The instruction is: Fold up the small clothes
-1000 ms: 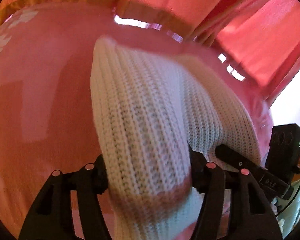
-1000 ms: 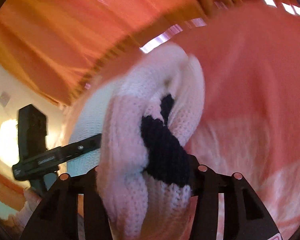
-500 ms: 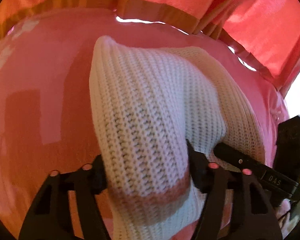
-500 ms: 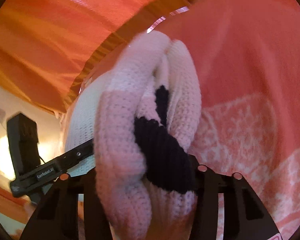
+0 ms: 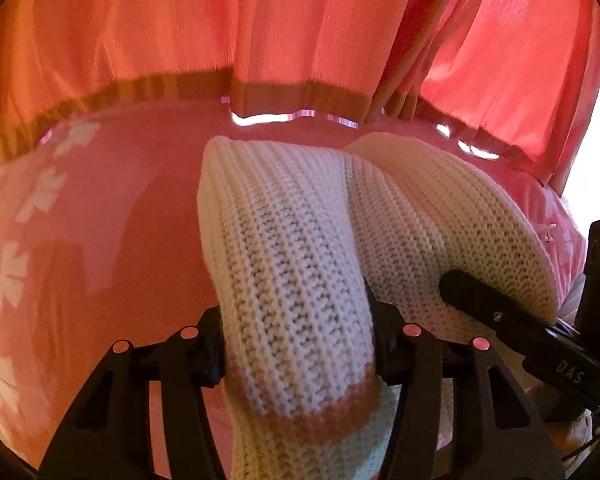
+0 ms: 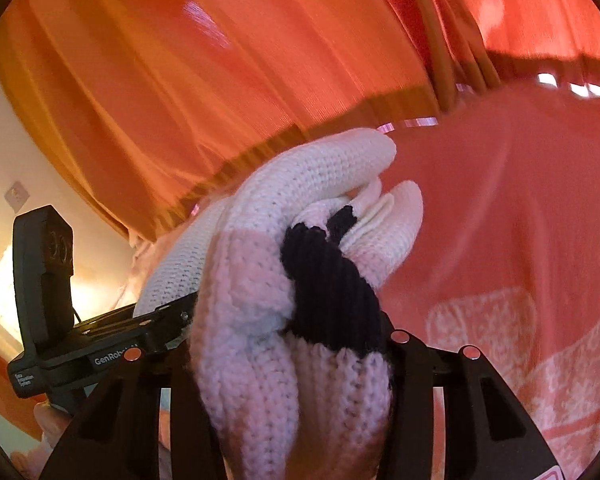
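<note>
— Left tool (image 5: 298,344)?
— Clamped on a thick fold of the knit (image 5: 292,248), cream, with a pink band near the pads. Pinched from both sides.
— And past the fingers?
— Runs forward and up from the jaws as a bunched ridge, then spreads rightward in a second lobe over the pink cloth (image 5: 112,216). Other tool's black body at the right edge, against that lobe.
— Right tool (image 6: 288,344)?
— Closed on the same knit (image 6: 268,280), gripping a wad of white and pale pink with a black patch (image 6: 332,296) pressed against the right finger.
— Beyond?
— Bunched folds rising ahead of the jaws, lifted above the patterned pink cloth (image 6: 520,220). Left tool visible at the lower left, touching the knit's far end.
— Background?
— Orange-red curtains (image 5: 260,32) hanging behind, hem just above the cloth; same curtains (image 6: 220,60) in the right view.
</note>
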`<action>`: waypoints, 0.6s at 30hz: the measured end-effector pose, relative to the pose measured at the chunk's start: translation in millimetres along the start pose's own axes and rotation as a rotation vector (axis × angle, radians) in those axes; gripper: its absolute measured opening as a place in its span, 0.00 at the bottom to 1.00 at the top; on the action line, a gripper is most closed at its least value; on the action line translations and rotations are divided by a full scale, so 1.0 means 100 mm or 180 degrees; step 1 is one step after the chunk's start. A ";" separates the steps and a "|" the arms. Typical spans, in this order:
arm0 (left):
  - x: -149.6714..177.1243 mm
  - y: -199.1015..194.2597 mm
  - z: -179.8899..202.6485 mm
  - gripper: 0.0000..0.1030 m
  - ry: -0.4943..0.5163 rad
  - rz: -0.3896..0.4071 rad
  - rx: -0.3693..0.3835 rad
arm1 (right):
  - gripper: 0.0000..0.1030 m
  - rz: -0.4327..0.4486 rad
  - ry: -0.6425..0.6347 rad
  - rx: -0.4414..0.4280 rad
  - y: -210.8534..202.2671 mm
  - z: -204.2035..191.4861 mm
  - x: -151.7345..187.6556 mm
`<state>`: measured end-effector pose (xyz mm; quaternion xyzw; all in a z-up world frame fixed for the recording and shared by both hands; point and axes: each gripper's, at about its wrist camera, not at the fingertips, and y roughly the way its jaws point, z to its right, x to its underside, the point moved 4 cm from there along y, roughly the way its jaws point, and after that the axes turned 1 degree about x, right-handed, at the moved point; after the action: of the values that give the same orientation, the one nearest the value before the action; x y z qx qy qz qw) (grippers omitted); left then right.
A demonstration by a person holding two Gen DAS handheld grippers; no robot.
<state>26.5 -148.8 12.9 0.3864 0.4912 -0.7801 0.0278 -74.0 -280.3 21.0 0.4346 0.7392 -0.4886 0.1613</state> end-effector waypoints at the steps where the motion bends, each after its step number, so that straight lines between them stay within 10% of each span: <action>1: -0.02 -0.07 -0.01 0.50 0.0009 0.0065 -0.0007 | 0.41 0.0056 -0.0041 -0.0015 -0.04 -0.05 -0.01; 18: -0.48 -1.21 -0.70 0.50 0.0126 0.1246 -0.0299 | 0.42 0.0989 -0.0823 -0.0566 -0.04 -1.26 -0.47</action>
<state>49.9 -47.6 117.9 0.4880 0.4430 -0.7284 0.1872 -26.7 -195.1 113.1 0.4611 0.6766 -0.4425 0.3658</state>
